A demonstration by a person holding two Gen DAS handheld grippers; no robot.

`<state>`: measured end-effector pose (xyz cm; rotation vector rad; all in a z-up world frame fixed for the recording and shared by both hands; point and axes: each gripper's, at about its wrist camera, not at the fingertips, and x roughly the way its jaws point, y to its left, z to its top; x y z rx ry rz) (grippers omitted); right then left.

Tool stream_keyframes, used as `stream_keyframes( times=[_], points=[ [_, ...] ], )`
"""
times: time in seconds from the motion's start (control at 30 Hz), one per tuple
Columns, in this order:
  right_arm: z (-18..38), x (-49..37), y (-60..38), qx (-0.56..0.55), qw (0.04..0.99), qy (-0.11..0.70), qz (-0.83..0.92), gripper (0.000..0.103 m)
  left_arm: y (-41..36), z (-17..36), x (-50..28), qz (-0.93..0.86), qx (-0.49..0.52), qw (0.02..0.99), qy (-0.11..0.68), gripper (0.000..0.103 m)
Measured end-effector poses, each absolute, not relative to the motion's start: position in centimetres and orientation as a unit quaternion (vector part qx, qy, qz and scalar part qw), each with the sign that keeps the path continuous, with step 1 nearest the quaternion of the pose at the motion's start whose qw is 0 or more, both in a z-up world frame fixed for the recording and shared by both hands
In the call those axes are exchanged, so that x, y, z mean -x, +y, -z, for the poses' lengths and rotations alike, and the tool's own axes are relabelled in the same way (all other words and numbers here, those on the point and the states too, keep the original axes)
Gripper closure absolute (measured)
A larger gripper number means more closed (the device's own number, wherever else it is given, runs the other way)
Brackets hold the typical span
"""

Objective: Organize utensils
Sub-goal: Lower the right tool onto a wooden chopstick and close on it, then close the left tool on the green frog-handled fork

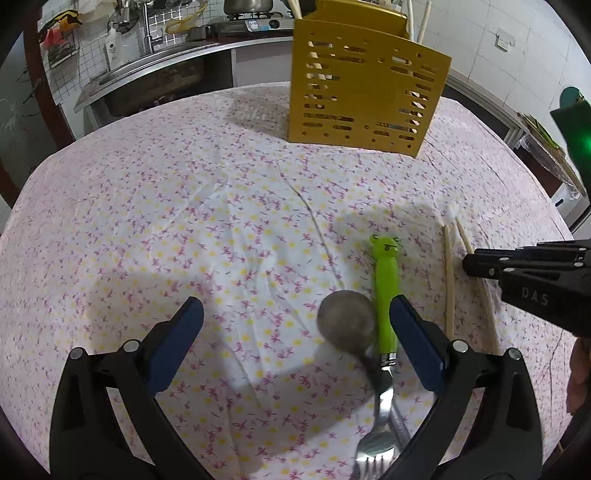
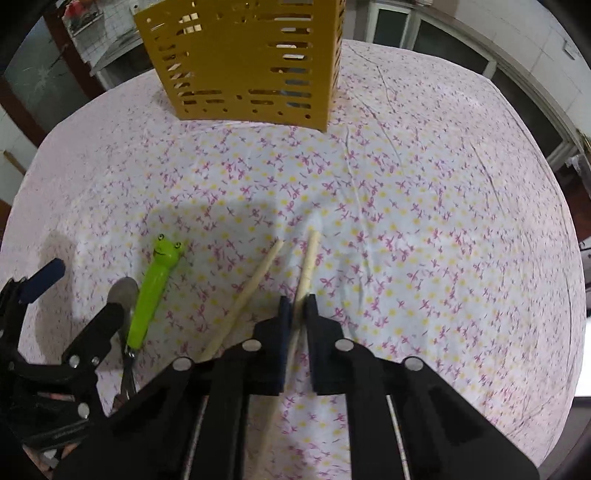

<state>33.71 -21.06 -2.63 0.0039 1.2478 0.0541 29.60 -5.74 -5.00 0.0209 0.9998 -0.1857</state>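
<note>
A yellow slotted utensil holder (image 1: 365, 96) stands at the far side of the table; it also shows in the right wrist view (image 2: 243, 62). A fork with a green frog handle (image 1: 386, 288) and a metal spoon (image 1: 347, 321) lie between the fingers of my open left gripper (image 1: 295, 325). Two wooden chopsticks (image 1: 448, 280) lie to their right. My right gripper (image 2: 297, 306) is shut on one chopstick (image 2: 308, 262); the other chopstick (image 2: 251, 291) lies just left of it. The frog fork (image 2: 155, 288) and the left gripper (image 2: 74, 306) show at the left.
The table carries a white cloth with pink and yellow flowers (image 1: 184, 221). A kitchen counter with a sink and stove (image 1: 166, 62) runs behind the table. More chopsticks stand in the holder (image 1: 421, 18).
</note>
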Motion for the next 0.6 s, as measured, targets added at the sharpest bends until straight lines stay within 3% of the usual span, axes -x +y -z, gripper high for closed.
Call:
stream_keyframes(
  times=[0.13,0.2,0.37,0.6],
  points=[
    [2.2,-33.6,-23.1,-0.013,0.815,0.578,-0.028,0.097,-6.9,5.1,-30.0,0.096,-0.006,0.869,0.486,0.009],
    [2.4,-33.5,-24.1,-0.017,0.816,0.578,-0.028,0.097,-7.5,5.1,-30.1,0.098,-0.01,0.868,0.487,0.015],
    [3.2,-33.8,-25.3,-0.047,0.818,0.573,-0.038,0.097,-9.7,5.7,-30.7,0.112,-0.029,0.858,0.5,0.043],
    [3.9,-34.1,-26.0,-0.06,0.817,0.571,-0.048,0.097,-11.3,6.0,-31.7,0.113,-0.058,0.854,0.504,0.056]
  ],
)
